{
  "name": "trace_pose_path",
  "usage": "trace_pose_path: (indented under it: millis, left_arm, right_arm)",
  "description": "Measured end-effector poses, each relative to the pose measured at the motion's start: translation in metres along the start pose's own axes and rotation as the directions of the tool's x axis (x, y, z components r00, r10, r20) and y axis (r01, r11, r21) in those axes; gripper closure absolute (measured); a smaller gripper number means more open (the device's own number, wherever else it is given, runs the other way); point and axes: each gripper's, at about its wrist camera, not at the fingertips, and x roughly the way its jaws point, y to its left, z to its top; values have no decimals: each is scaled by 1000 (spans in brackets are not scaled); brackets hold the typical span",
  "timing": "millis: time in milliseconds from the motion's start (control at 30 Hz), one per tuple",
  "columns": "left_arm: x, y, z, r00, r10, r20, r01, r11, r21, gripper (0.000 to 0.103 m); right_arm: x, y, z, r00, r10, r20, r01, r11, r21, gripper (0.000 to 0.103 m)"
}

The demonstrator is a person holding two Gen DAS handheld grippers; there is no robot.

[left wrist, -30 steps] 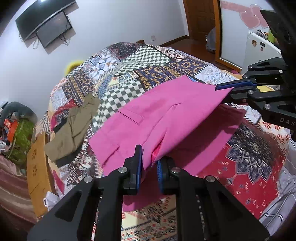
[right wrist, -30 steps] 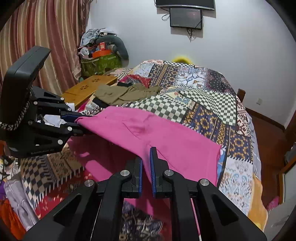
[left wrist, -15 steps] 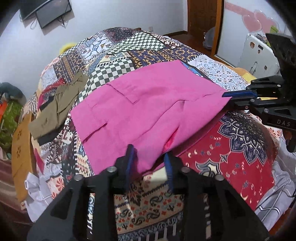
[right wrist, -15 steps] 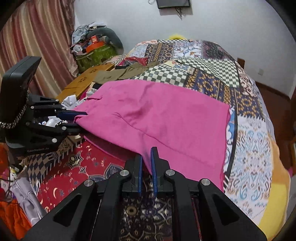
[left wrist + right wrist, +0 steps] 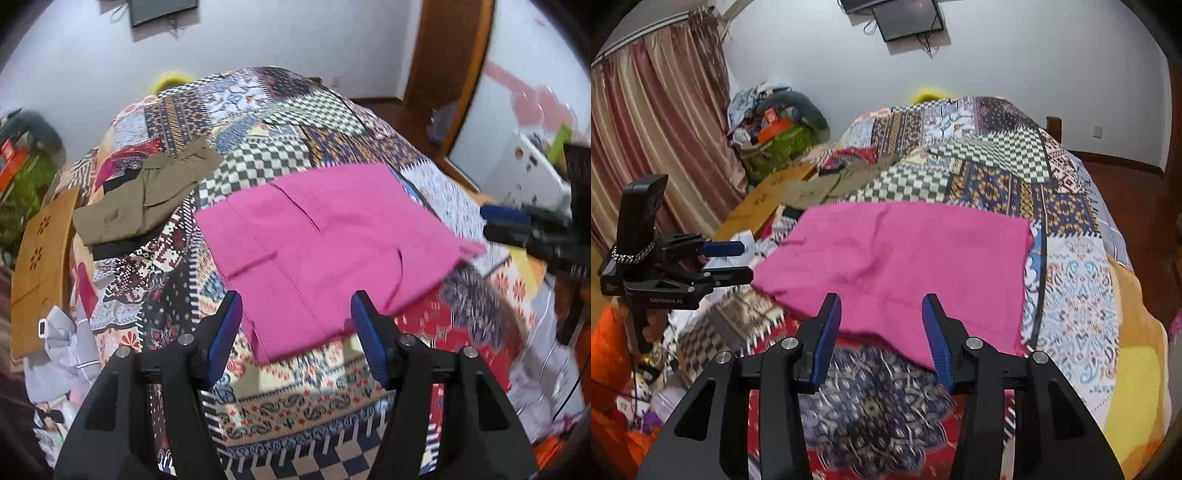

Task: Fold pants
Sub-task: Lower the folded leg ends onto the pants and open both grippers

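Observation:
The pink pants (image 5: 325, 251) lie folded flat on the patchwork bedspread (image 5: 266, 155). My left gripper (image 5: 295, 325) hovers at their near edge. Its jaws are opening, and the cloth's edge shows in the gap between the blue pads, untouched. In the right wrist view the same pink pants (image 5: 905, 266) spread out ahead of my right gripper (image 5: 882, 332). Its jaws are opening too, with no pad pressing on the fabric. Each gripper also shows in the other's view: the right gripper (image 5: 485, 222) off the pants' right corner, the left gripper (image 5: 746, 261) off their left corner.
A folded pair of olive pants (image 5: 147, 195) lies farther back on the bed, over something black. A wooden board (image 5: 40, 251) stands along the bed's left side. A clutter pile (image 5: 772, 133) and a curtain (image 5: 657, 129) fill the left wall. Loose clothes hang off the near edge.
Both grippers held the pink pants' lifted edge a second ago. They lowered it, opened and drew back; the pants now lie flat and free.

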Motion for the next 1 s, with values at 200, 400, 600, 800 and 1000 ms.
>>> trace_pose_path:
  millis: [200,400,600,800,1000]
  left_arm:
    - [21,3,16,1000,-15,-16,14,998,-63,40]
    - [53,0,9,997,-17,-80,10,996,-86,40]
    - [60,8,-7,996,13,-89,-20,997,-75,32]
    - [52,25,-17,996,37,-78,-43,996,-74,21]
    - [45,38,-23,996,13,-87,-24,991,-131,21]
  right_arm:
    - [28,7,9,1000,6,-13,-5,1000,30,58]
    - [63,10,0,995,11,-99,-7,999,39,58]
    - [67,-6,-16,992,5,-125,2,999,53,58]
    - [50,-27,-31,990,-50,-131,61,995,80,58]
    - [34,-53,-45,988,-83,-134,104,981,163,58]
